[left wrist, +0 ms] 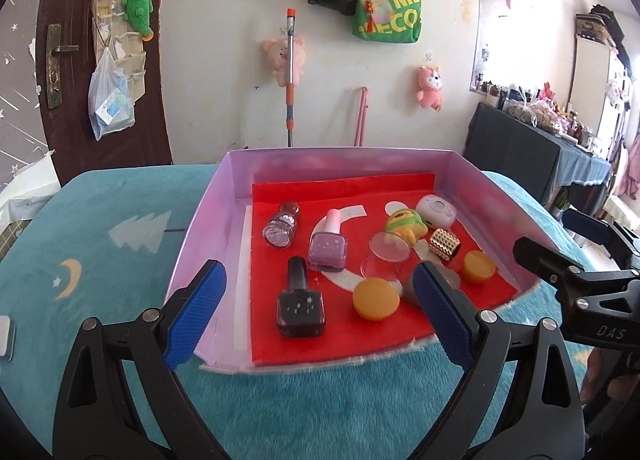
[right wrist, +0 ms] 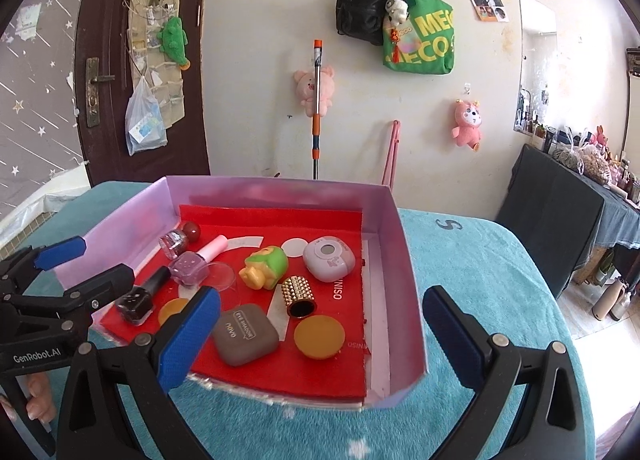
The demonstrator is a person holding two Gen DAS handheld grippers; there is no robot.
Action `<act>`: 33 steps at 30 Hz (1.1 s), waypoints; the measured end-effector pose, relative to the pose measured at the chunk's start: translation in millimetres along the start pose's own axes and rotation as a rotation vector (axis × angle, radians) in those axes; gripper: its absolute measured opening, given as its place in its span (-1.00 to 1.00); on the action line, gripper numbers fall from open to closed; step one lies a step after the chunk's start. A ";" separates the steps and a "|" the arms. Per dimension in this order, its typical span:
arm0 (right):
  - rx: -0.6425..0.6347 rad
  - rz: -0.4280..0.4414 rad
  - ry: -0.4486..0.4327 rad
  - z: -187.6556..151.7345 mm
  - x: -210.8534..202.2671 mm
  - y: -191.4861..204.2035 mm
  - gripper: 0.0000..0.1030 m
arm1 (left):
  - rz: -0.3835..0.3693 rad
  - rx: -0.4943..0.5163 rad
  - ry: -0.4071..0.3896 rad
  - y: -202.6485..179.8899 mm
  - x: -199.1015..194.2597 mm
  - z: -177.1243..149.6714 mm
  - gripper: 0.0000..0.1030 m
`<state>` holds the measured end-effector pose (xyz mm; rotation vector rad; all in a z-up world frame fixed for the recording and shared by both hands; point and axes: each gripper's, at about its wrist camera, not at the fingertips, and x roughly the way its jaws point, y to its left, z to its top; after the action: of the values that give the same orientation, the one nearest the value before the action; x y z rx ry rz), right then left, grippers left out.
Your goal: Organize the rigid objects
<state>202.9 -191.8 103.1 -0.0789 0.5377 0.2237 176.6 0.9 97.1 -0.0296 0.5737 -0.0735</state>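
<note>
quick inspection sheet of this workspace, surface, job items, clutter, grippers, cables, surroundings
surface: teal fleece blanket with tree and moon prints, carrying a lilac box lined in red, near side open.
job's things: all in the box: black nail polish and lilac nail polish lying down, glitter bottle, brown eyeshadow case, two orange discs, gold studded cylinder, green-yellow toy, lilac round case, clear lid.
clutter: small white object at the blanket's left edge.
grippers: left gripper open, empty; right gripper open, empty; both short of the box.
cables: nothing seen.
surroundings: brown door, hung bags, plush toys, mop handle, cluttered side table.
</note>
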 end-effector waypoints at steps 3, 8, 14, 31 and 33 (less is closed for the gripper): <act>0.003 0.005 0.006 -3.7 -18.1 -0.5 1.00 | 0.004 -0.009 0.022 -0.4 -14.6 -7.9 0.85; 0.023 0.016 0.055 -20.3 -40.4 -1.8 1.00 | -0.014 -0.056 0.096 2.2 -27.2 -28.9 0.85; 0.044 0.012 0.173 -48.0 -44.9 -2.8 1.00 | -0.008 -0.074 0.213 0.0 -19.1 -51.1 0.85; 0.084 -0.083 0.418 -87.9 -7.7 -6.0 1.00 | 0.073 -0.012 0.344 -15.1 9.3 -76.5 0.92; 0.088 -0.088 0.420 -88.1 -8.0 -6.5 1.00 | 0.079 -0.018 0.348 -14.4 10.5 -76.1 0.95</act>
<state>153.8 -211.4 31.8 -0.0644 0.9593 0.0962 143.2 -14.8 28.2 -0.0121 0.9227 0.0039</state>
